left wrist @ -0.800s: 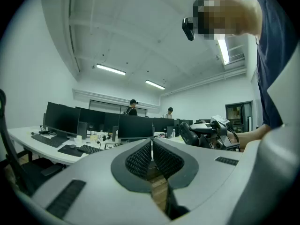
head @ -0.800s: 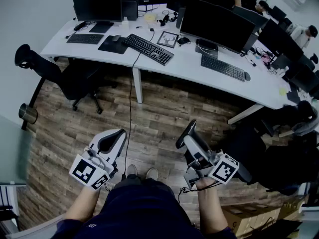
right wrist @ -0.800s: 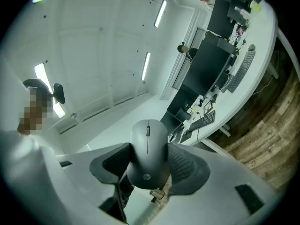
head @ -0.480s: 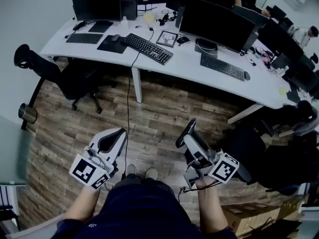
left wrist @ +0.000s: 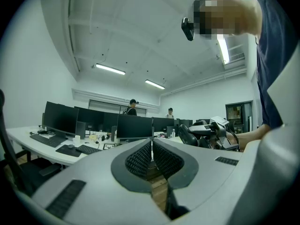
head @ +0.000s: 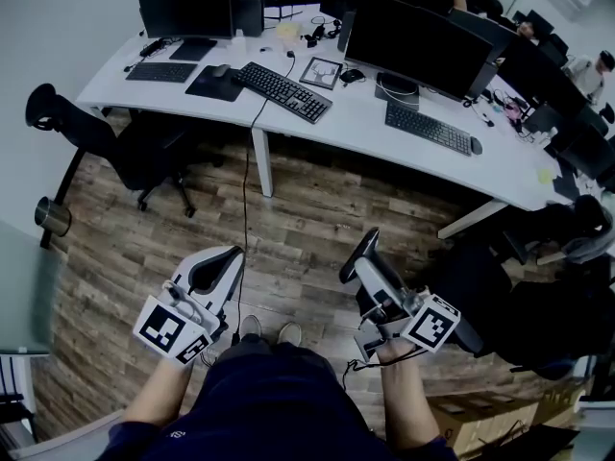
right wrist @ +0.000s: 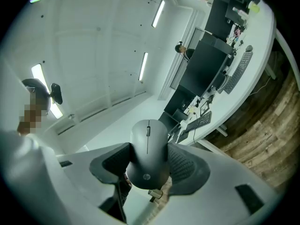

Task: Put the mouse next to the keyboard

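Hardly anything has moved since the earlier frames: both claws hang where they were, and only the counter (head: 356, 123) has slid a shade toward the top left of the head view. Nearest, the person's shoes (head: 252, 328) stand on the wood-plank floor (head: 307, 219), with a claw held level on either side. The left claw (left wrist: 152, 142) has its ribbed pads pressed together at the tips with nothing between them. The right claw (right wrist: 149, 144) stands wide but is clamped on the sides of a grey wireless mouse (right wrist: 147, 168). The mouse's long axis runs up the right gripper view, wheel end uppermost and logo end low, its buttoned top face turned to that camera. The mouse is thus in the air over the floor, well apart from the counter. At the lower right sits a cardboard box (head: 480, 421); its contents cannot be made out. Farther off, an office chair (head: 125, 142) stands at the counter's left end. On the counter lie a middle keyboard (head: 284, 91), its cable dropping over the edge, a right keyboard (head: 430, 129) and a left keyboard (head: 161, 71). Behind them stand dark monitors (head: 418, 41).
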